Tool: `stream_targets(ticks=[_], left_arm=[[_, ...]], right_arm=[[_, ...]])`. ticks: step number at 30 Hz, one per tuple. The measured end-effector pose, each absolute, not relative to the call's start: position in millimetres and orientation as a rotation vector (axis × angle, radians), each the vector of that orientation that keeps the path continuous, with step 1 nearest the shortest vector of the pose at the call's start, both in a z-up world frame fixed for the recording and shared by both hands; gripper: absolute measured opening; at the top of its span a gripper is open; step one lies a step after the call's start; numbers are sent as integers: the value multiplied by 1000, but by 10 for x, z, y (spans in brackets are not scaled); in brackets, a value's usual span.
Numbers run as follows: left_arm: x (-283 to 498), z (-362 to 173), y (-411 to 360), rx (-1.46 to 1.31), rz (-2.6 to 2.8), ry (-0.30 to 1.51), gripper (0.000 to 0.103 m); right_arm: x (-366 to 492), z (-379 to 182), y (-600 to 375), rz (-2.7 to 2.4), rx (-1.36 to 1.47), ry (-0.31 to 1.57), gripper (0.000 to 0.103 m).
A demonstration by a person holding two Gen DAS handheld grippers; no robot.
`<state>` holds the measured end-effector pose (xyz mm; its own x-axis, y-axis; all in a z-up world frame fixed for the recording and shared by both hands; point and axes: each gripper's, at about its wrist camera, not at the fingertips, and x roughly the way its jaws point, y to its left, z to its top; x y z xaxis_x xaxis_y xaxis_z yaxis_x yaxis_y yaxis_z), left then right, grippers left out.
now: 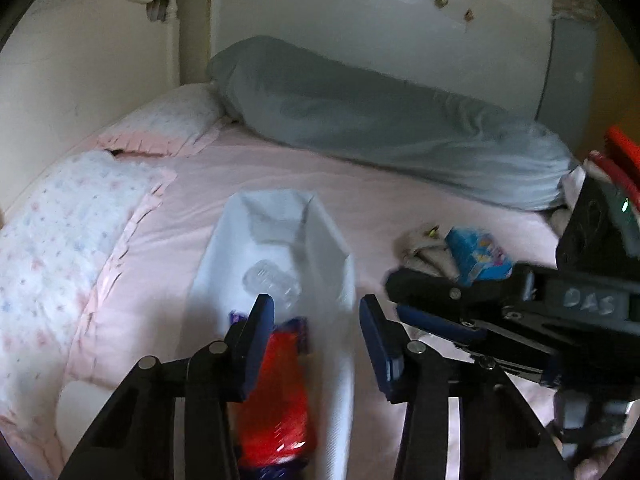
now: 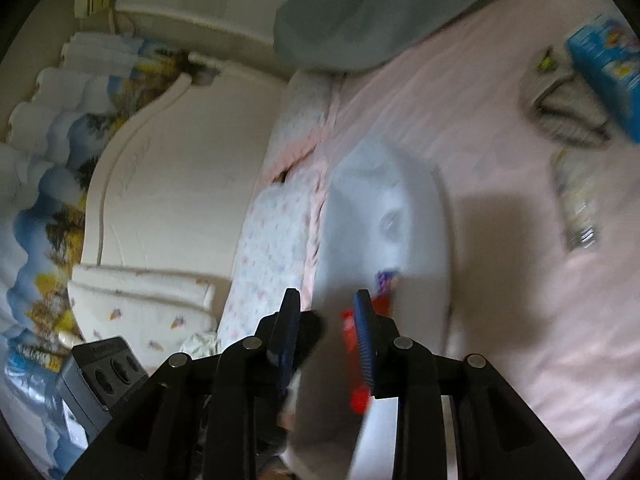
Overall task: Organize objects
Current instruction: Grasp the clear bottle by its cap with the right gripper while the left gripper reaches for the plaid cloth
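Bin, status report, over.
Left gripper open, astride bin wall. Right gripper at bin, grip unclear. Red packet inside; blue box out on bed.

Two wrist fisheyes over one bed (image 1: pixel 400 184), both close.

The left view looks forward and down along its fingers (image 1: pixel 256 344) toward the headboard (image 1: pixel 80 72). The right view looks the same way, rolled sideways. Both share the white bin (image 1: pixel 276 248), the blue box (image 2: pixel 604 68) and the grey bolster (image 1: pixel 380 120).
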<state>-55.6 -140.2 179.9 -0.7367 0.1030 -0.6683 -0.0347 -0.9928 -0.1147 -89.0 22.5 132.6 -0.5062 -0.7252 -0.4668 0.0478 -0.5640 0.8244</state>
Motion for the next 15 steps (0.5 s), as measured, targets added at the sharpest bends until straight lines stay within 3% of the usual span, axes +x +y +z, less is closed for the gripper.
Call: stream_targets(ticks=[7, 11, 15], left_arm=[[-718, 1771, -1480, -1009, 2760, -410, 46], [-867, 1712, -1569, -1052, 2689, -543, 46], [-872, 1743, -1654, -1064, 2705, -518, 51]], right_arm=[[-921, 1296, 914, -2617, 1249, -749, 30], [-1012, 1049, 1249, -2658, 1339, -857, 31], [-1110, 832, 1178, -2556, 1385, -937, 33]])
